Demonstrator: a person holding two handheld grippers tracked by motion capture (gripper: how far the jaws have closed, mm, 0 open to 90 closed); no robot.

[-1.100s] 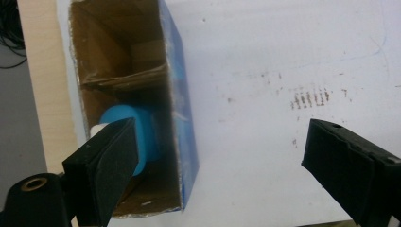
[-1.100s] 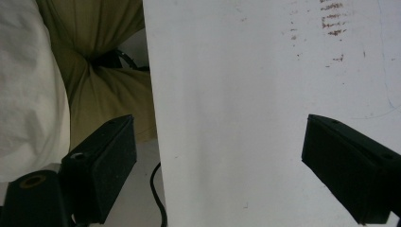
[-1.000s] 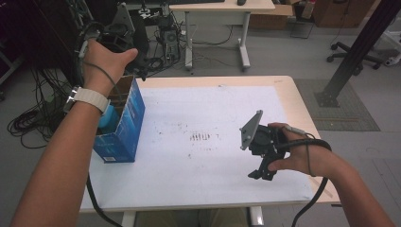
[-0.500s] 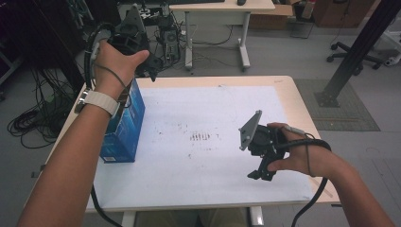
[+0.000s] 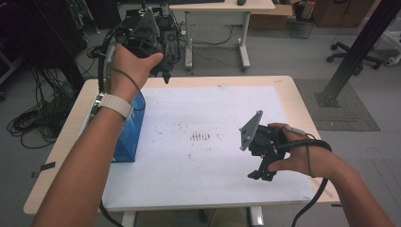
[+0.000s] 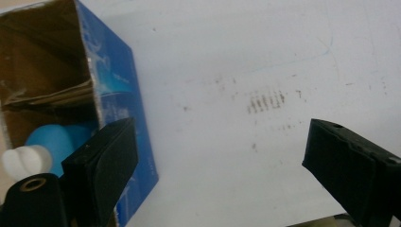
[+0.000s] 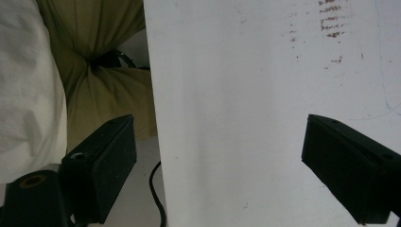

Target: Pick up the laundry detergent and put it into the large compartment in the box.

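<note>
My left gripper (image 5: 158,71) is held high above the far left of the table, over an open blue cardboard box (image 5: 127,132). Its jaws stand wide open with nothing between them (image 6: 217,170). Inside the box (image 6: 113,99) lies a blue bottle (image 6: 61,146) with a white cap (image 6: 23,161). My right gripper (image 5: 262,172) rests low over the white sheet (image 5: 208,142) near the table's front right, a grey plate (image 5: 249,128) on top of it. Its jaws are also wide open and empty (image 7: 217,175), above the sheet's edge (image 7: 236,118).
Dark smudges (image 5: 201,137) mark the middle of the sheet. Behind the table stand a desk (image 5: 222,7), cables (image 5: 28,123) on the floor at left and a black post (image 5: 359,47) at right. The person's lap (image 7: 94,71) lies below the table's front edge.
My left hand has lifted and moved away from the box toward the far edge of the table. The right gripper has stayed put.
</note>
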